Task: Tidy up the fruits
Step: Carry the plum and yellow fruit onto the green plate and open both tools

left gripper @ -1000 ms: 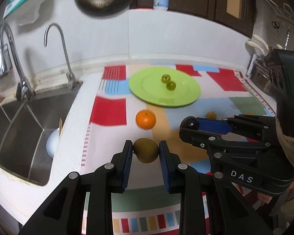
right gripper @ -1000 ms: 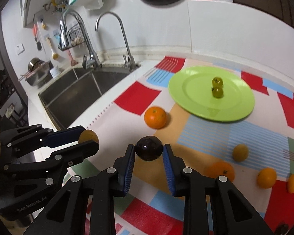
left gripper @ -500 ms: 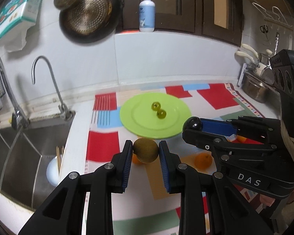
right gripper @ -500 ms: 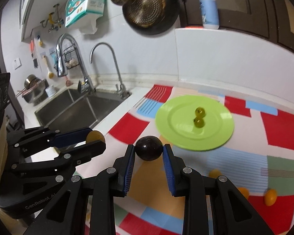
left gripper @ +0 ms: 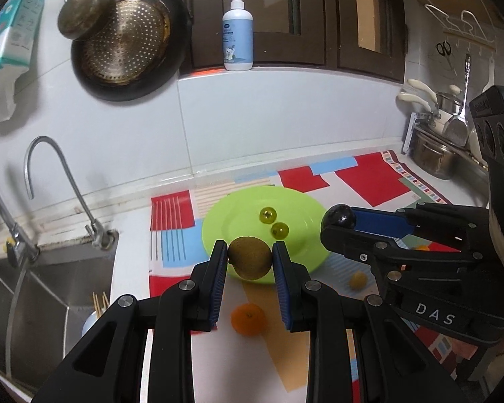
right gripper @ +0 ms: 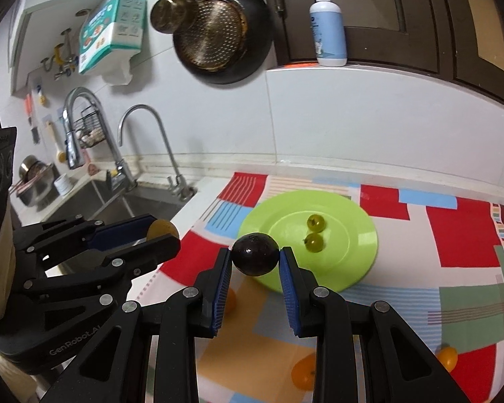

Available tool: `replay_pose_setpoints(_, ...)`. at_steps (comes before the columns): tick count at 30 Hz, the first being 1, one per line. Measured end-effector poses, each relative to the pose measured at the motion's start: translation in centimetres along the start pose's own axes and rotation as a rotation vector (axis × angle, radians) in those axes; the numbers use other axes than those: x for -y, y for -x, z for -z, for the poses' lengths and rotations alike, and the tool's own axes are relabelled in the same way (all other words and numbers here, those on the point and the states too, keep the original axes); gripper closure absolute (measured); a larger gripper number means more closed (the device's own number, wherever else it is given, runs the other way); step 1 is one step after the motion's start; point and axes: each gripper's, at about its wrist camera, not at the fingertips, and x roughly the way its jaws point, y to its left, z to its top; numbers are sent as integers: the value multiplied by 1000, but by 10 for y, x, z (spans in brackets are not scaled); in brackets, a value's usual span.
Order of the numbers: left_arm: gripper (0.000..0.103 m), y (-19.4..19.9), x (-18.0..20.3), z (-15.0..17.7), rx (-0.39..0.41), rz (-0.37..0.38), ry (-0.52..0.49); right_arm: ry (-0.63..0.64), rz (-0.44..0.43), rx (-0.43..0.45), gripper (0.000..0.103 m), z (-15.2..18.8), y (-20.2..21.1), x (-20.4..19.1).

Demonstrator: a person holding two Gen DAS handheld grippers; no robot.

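The left tool (left gripper: 250, 262) is clamped on a brown kiwi (left gripper: 250, 258), its blue pads pressing the fruit's two sides. The kiwi is held in the air over the near rim of the lime-green plate (left gripper: 238, 221); it looks nearly round from here, with its slightly longer axis running up and down between the pads. The right tool (right gripper: 255, 262) is clamped on a dark, glossy plum-like fruit (right gripper: 254, 254), also lifted, in front of the plate's near-left edge; it is close to round and its long axis cannot be told.

The plate lies on a patchwork mat (right gripper: 460, 235) on the desk (left gripper: 131, 231) and carries two small green fruits (right gripper: 316, 223) side by side near its centre, close together. On the mat nearer the camera lie a mandarin (left gripper: 248, 319), a small yellowish fruit (left gripper: 358, 280) and, in the right wrist view, two more orange fruits (right gripper: 304, 374). A steel sink (left gripper: 50, 288) with a curved tap (left gripper: 50, 174) sits to the left of the mat.
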Motion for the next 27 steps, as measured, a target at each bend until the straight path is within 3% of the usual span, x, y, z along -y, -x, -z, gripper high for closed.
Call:
replay_pose_setpoints(16, 75, -72, -21, -43, -16, 58, -91, -32, 133, -24, 73, -41, -52, 21)
replay_pose_setpoints(27, 75, -137, -24, -59, -58, 107, -135, -84, 198, -119, 73, -56, -107, 53)
